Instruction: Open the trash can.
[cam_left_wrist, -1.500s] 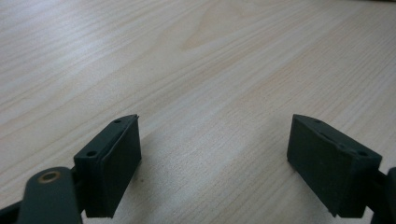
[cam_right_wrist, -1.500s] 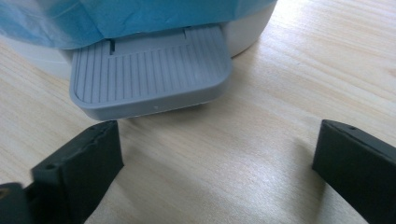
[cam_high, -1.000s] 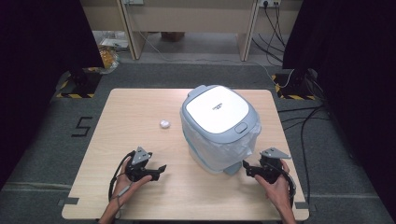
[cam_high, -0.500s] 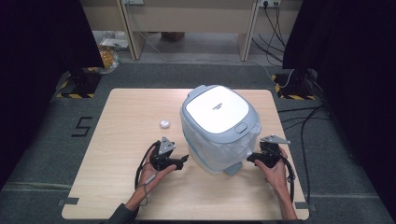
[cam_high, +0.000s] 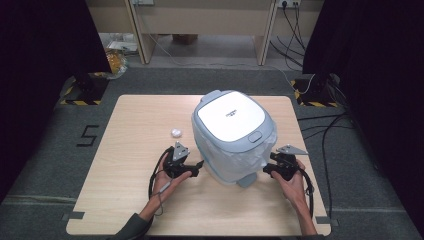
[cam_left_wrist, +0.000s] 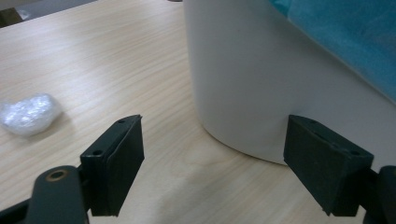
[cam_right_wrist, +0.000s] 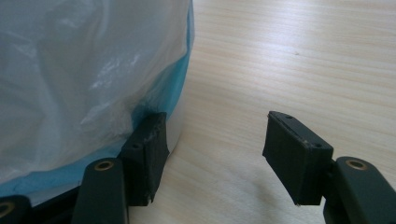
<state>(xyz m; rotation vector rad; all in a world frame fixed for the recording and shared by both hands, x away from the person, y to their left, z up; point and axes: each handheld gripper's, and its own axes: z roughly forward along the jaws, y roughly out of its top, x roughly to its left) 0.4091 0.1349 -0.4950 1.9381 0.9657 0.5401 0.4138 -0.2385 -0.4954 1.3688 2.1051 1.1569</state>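
At the near edge of the tabletop (cam_high: 125, 205), the left hand-held gripper (cam_high: 200, 164) is standing wide open and holding nothing, pointing at the base of the white bin (cam_high: 230, 117). The right hand-held gripper (cam_high: 267, 169) is also gaping wide, one jaw touching the liner bag (cam_right_wrist: 70, 84) on the bin's side. The bin is sitting mid-tabletop between them. Farther left, a plastic wad (cam_high: 176, 132) is lying.
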